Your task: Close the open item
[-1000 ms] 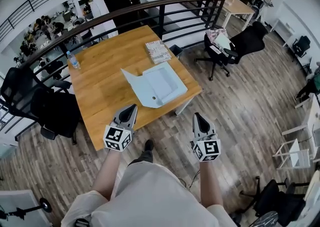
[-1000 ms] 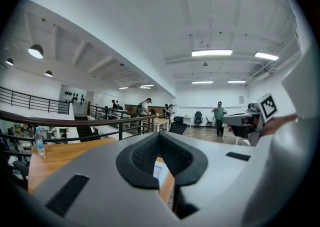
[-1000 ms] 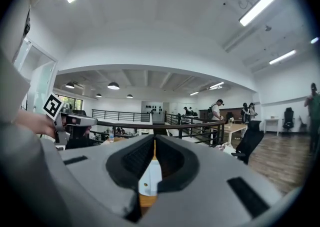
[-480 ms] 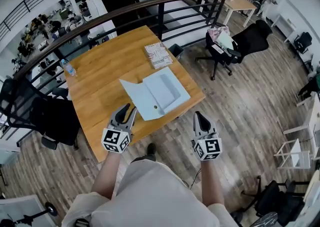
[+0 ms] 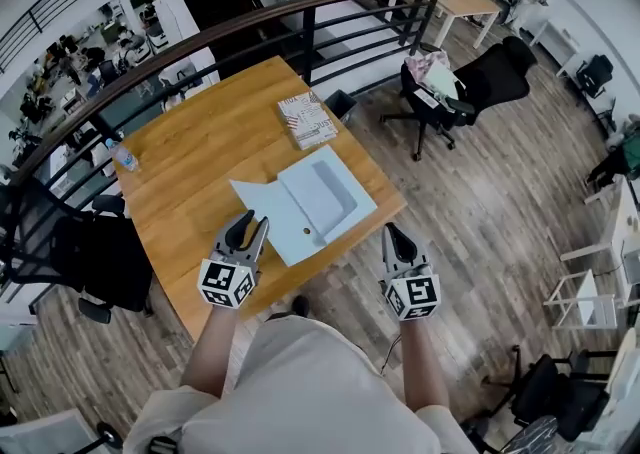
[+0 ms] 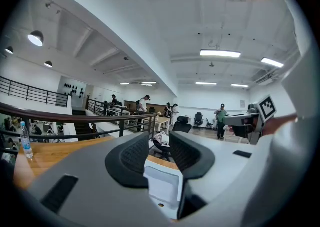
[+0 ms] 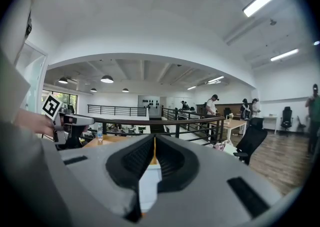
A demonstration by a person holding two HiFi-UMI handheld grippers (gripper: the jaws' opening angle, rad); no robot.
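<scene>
A flat pale-blue box (image 5: 322, 197) lies open on the wooden table (image 5: 190, 157), its lid flap (image 5: 262, 210) spread toward the near edge. My left gripper (image 5: 246, 231) hovers over the table's near edge, just short of the flap. Its jaws have just been opening and stand open with nothing between them; in the left gripper view the box (image 6: 163, 186) shows beyond the left gripper (image 6: 159, 143). My right gripper (image 5: 393, 233) is shut and empty, off the table's near right corner over the floor. Below the right gripper (image 7: 154, 143) the box (image 7: 148, 187) is partly seen.
A patterned book (image 5: 306, 119) lies on the table beyond the box, and a water bottle (image 5: 124, 157) stands at its far left edge. A black railing (image 5: 300, 17) runs behind the table. Office chairs stand at the right (image 5: 470, 87) and the left (image 5: 70, 252).
Both grippers have moved forward toward the table and box. The left gripper's jaws, shut a second ago, now stand apart. The right gripper stays shut.
</scene>
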